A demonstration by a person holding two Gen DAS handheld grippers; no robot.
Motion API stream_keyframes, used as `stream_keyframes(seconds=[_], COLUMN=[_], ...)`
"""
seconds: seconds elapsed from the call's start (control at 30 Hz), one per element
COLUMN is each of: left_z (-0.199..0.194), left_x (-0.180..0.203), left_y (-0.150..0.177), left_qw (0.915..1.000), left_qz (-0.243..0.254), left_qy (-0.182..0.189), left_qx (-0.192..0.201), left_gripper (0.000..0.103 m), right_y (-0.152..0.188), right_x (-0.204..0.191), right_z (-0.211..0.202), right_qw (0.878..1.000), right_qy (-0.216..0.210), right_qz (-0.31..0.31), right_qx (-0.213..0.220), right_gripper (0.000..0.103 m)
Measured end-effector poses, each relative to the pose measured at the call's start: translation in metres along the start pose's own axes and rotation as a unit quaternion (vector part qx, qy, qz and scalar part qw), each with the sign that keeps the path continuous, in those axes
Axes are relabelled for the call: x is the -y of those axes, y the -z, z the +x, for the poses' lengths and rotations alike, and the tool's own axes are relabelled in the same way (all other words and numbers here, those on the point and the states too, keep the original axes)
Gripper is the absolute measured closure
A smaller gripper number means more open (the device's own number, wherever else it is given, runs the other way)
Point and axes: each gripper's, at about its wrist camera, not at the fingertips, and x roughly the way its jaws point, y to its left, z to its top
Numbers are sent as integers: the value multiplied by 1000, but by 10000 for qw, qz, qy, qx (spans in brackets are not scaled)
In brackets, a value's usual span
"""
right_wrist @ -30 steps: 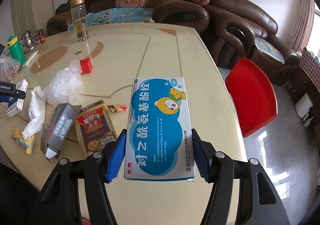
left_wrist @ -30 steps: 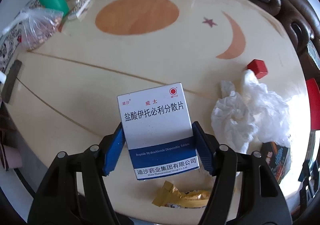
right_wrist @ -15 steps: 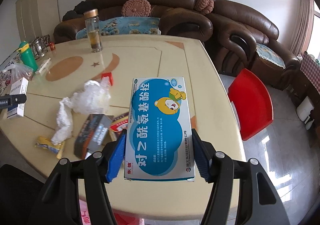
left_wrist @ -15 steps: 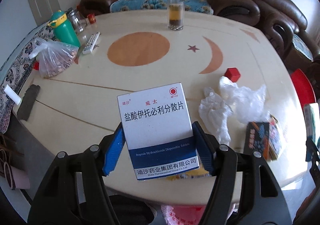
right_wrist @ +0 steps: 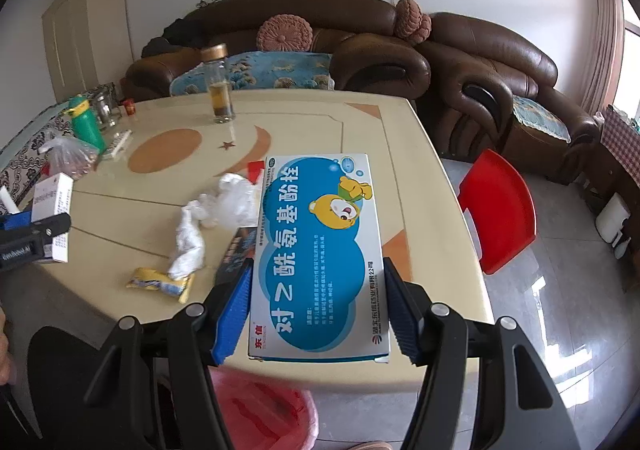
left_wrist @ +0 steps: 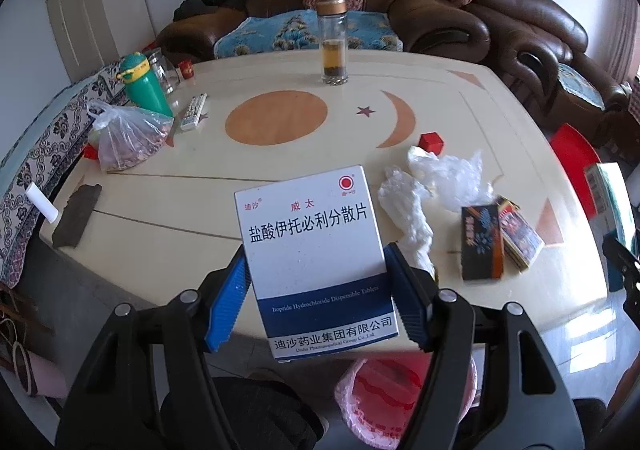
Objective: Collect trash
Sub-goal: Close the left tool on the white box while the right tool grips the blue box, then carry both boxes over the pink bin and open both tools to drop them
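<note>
You've got a box in each hand: your left gripper (left_wrist: 316, 290) is clamped on the white and navy medicine box (left_wrist: 312, 250), blue pads flat against its two long sides, and your right gripper (right_wrist: 318, 306) is pinched on the blue bear-printed box (right_wrist: 318, 250) the same way. Both are held up over the near edge of the cream table (left_wrist: 280, 170), and there's your target, the pink-lined bin (left_wrist: 404, 398), peeking out at 6 o'clock, below the boxes and just off the table edge. In the right wrist view the same bin (right_wrist: 260, 410) sits at about 7 o'clock under the bear box. My read is you're on the drop: bring each box right over the bin mouth before you let go, and tip it nose-down so it slides in rather than catching the rim. One at a time looks safer, since the two boxes could knock each other over so small an opening. Open the jaws cleanly; these cartons look light and may cling to a pad. Still waiting on the table: crumpled white tissue (left_wrist: 408, 218) at 2 o'clock from the left box, clear plastic wrap (left_wrist: 456, 178) beside it, the dark packets (left_wrist: 480, 242) farther right, and a gold wrapper (right_wrist: 160, 282) near the front edge.
</note>
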Motion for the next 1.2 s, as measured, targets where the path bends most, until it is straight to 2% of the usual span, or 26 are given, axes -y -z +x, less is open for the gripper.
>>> stream_keyframes(seconds=[0.37,0.8,0.93,1.2], left_z=[-52,-78,-71,-47], left_x=[8,14,18,20], left_y=[30,55,65,84], left_qw=[9989,9966,9950,9912], left_qz=[307,549,631,711], left_qy=[181,428,737,1101], left_qx=[318,441,229,-191], left_gripper=[37,37,37,37], right_y=[20,43,53,73], right_x=[-31,-56,-62,-70], right_z=[-63,-91,-92,-83], right_qw=[9993,9985,9983,9982], right_qy=[-82,-226,-295,-376], right_qz=[-256,-445,-473,-458], right_qx=[262,216,162,-87], right_gripper=[43,43,43,43])
